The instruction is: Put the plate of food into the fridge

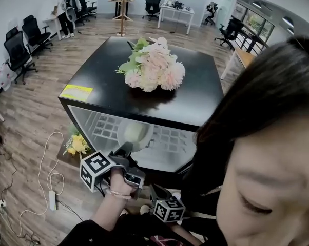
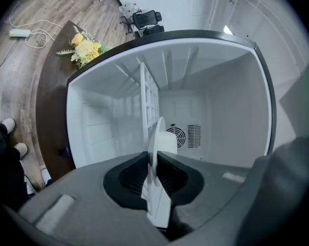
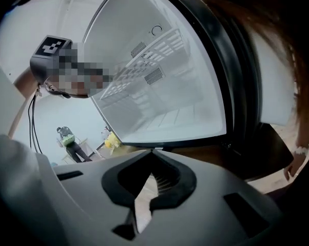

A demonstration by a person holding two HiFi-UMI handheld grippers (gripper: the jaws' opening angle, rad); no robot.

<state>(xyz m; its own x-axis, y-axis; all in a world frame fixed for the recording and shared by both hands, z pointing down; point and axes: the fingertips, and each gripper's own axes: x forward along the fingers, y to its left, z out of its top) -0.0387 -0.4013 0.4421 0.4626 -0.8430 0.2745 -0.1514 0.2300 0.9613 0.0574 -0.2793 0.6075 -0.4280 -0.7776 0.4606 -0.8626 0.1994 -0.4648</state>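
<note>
The black mini fridge point(image 1: 113, 99) stands open, and its white inside point(image 2: 216, 101) fills the left gripper view. My left gripper point(image 1: 124, 148) is shut on the rim of a white plate point(image 1: 135, 135). It holds the plate at the fridge's mouth, over the wire shelf point(image 1: 167, 136). In the left gripper view the plate point(image 2: 157, 137) is edge-on between the jaws of the left gripper point(image 2: 153, 157), with a pale lump of food point(image 2: 170, 141) on it. My right gripper point(image 1: 159, 196) hangs lower, in front of the fridge. The right gripper point(image 3: 153, 151) is shut on nothing.
A pink and white bouquet point(image 1: 152, 65) lies on the fridge's top. Yellow flowers point(image 1: 76, 143) sit on a dark board on the floor to the left. Cables and a power strip point(image 1: 52, 199) trail over the wooden floor. Office chairs and desks stand further off.
</note>
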